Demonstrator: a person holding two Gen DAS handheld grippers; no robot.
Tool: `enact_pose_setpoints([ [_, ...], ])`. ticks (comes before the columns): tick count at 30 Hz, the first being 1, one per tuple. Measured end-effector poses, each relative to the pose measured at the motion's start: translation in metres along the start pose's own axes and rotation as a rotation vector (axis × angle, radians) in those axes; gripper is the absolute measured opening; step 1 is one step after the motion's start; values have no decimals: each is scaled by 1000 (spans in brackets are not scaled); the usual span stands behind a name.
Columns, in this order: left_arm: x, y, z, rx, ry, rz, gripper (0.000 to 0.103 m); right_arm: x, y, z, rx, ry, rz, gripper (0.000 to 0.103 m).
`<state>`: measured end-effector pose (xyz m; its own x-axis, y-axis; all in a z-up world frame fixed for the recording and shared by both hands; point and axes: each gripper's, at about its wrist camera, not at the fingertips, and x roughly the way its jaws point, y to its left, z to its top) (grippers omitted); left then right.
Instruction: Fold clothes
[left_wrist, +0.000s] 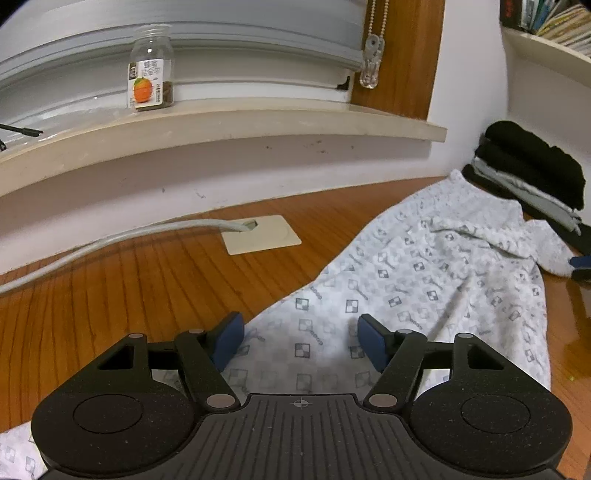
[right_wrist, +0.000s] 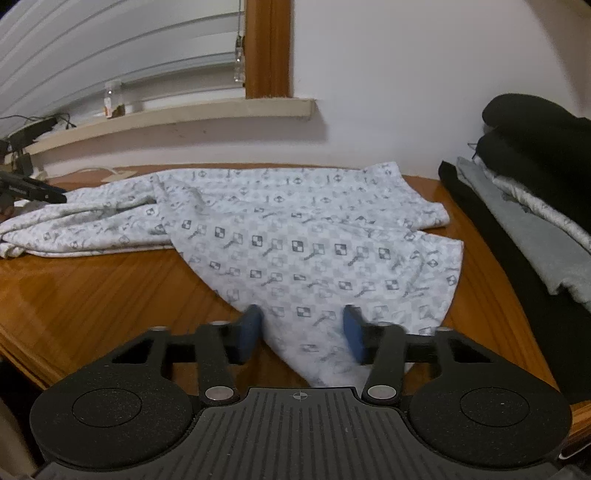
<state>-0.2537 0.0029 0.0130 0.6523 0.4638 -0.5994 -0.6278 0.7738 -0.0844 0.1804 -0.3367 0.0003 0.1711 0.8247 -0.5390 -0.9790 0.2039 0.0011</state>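
Garment (right_wrist: 295, 236), white with a grey print, lies spread on the wooden surface (right_wrist: 92, 295). Left claw (left_wrist: 300, 341) tilts down over one end, jaws wide, gripping nothing. Right claw (right_wrist: 301, 332) tilts down over the opposite corner, jaws apart astride the cloth, pads clear.

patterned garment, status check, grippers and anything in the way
Left gripper and right gripper open over patterned garment, unfolded on table. Folded stack beside it, not blocking.

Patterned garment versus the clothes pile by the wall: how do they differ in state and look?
The patterned garment lies spread out and rumpled on the wooden table; the clothes pile is folded and stacked. The garment is white with a grey checked print; the pile is mostly black and plain grey. Both rest on the same table.
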Motion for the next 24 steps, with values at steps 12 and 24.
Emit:
enact_pose_setpoints([
  [12, 1, -7, 0, 39, 12, 35, 73, -15, -13, 13, -26, -142, -173, 6],
  [24, 0, -6, 0, 38, 11, 36, 73, 65, -40, 166, -115, -194, -303, 2],
])
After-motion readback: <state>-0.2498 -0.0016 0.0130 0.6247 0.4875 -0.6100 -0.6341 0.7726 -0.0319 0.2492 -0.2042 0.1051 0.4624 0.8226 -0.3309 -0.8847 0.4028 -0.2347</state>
